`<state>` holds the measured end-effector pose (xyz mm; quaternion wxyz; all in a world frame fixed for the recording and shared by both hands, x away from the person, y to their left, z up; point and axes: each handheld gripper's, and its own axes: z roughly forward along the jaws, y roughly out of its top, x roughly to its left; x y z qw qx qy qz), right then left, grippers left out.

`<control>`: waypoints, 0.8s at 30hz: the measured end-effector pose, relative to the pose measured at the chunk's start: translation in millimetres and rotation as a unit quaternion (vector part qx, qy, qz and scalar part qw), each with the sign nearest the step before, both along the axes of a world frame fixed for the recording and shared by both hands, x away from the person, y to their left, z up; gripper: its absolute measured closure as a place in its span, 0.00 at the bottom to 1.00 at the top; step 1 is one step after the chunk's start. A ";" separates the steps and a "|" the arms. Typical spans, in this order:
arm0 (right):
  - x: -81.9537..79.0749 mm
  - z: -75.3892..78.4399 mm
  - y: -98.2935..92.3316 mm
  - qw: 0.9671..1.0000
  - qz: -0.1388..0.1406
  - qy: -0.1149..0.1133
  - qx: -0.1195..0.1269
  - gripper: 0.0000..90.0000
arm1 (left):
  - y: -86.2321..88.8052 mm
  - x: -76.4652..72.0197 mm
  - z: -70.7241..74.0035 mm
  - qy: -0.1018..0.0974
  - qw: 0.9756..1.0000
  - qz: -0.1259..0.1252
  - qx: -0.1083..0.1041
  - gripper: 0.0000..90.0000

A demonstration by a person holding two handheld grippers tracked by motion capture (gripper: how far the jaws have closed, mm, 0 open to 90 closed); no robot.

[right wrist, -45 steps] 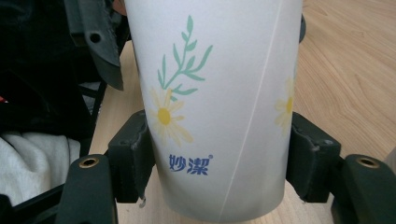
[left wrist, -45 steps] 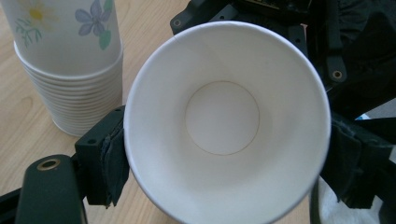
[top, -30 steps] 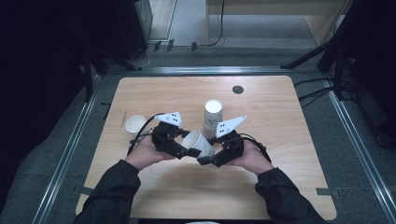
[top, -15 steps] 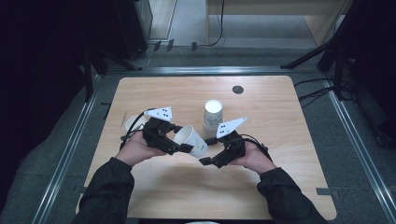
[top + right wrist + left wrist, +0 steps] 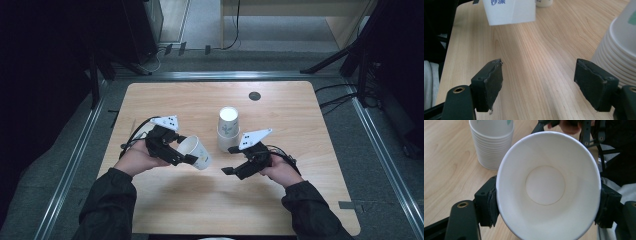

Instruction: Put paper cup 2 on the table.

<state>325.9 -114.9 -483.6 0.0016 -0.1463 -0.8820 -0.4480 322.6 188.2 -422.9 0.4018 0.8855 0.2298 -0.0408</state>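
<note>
While your left tongs are clamped on one paper cup, pulled off the stack of cups beside your right tongs, those have just been opening and hold nothing. Next, I think, set it down on the desk.

White paper cup tipped sideways, empty, held above table, near cup stack.

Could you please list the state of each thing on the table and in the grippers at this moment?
Single paper cup: empty, tipped on its side, held off the table.
Left gripper: shut on the cup's rim.
Right gripper: open, nothing between its pads.
Stack of paper cups: upright on the table, nested, untouched.
</note>
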 end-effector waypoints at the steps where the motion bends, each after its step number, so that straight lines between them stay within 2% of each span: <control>1: -1.1 0.2 -2.0 1.000 0.000 -0.003 -0.001 0.26 | 1.0 0.0 0.0 0.001 1.000 -0.003 0.003 0.27; 3: -2.1 0.2 -5.9 1.000 -0.002 -0.014 -0.003 0.25 | 2.5 -1.1 0.5 -0.001 1.000 -0.006 0.011 0.27; 6: -1.2 0.9 -11.8 1.000 -0.016 -0.018 -0.003 0.25 | 5.6 -2.2 1.7 -0.003 1.000 -0.010 0.015 0.27; 12: 0.3 2.1 -22.5 0.999 -0.033 -0.017 -0.005 0.25 | 14.6 -2.0 1.5 -0.008 1.000 -0.003 0.021 0.27; 21: 2.7 2.4 -35.1 0.999 -0.039 -0.018 -0.006 0.24 | 32.1 -5.8 -1.5 -0.006 0.999 0.013 0.043 0.27; 24: 2.4 2.0 -40.5 0.999 -0.042 -0.016 -0.008 0.24 | 37.7 -8.0 -1.1 -0.009 0.999 0.021 0.042 0.26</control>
